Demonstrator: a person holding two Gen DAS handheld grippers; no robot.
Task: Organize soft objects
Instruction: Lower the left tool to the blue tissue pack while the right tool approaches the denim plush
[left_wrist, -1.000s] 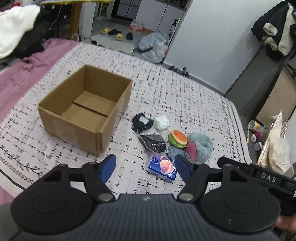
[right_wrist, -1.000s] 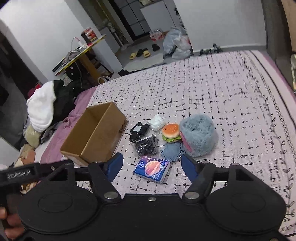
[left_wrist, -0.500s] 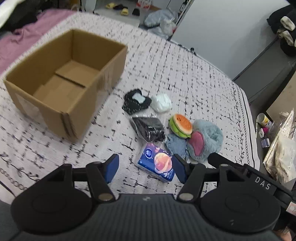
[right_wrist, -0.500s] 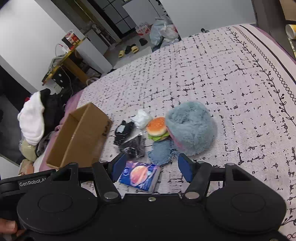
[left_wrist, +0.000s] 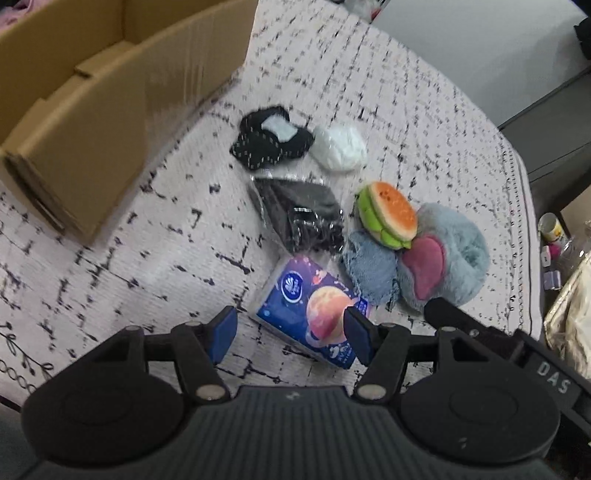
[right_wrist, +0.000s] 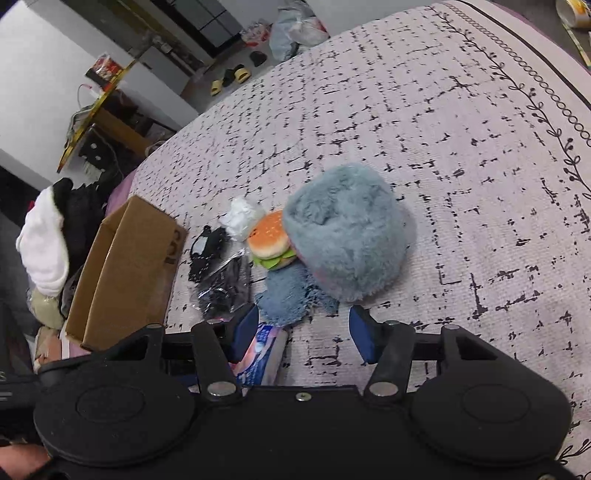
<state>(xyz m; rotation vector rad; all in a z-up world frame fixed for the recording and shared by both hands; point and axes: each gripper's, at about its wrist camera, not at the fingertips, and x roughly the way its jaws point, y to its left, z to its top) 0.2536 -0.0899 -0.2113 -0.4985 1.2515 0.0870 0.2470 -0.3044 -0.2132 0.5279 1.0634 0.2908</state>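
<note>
A cluster of soft things lies on the patterned bedspread: a blue tissue pack (left_wrist: 310, 314), a bagged black item (left_wrist: 299, 214), a black sock bundle (left_wrist: 266, 142), a white bundle (left_wrist: 338, 147), a plush burger (left_wrist: 388, 214), a blue cloth (left_wrist: 373, 273) and a fluffy blue plush (left_wrist: 450, 254). My left gripper (left_wrist: 290, 334) is open just above the tissue pack. My right gripper (right_wrist: 303, 332) is open, just short of the fluffy plush (right_wrist: 347, 229) and blue cloth (right_wrist: 291, 291). An open, empty cardboard box (left_wrist: 92, 103) stands to the left of the cluster.
The box also shows in the right wrist view (right_wrist: 118, 273), with a pile of clothes (right_wrist: 48, 251) beyond it. Bottles and a bag (left_wrist: 569, 295) stand off the bed's right edge. Slippers and bags (right_wrist: 258, 55) lie on the far floor.
Both grippers have moved forward and down toward the cluster. The left one now hangs over the tissue pack; the right one has closed in on the fluffy plush. Both stay open.
</note>
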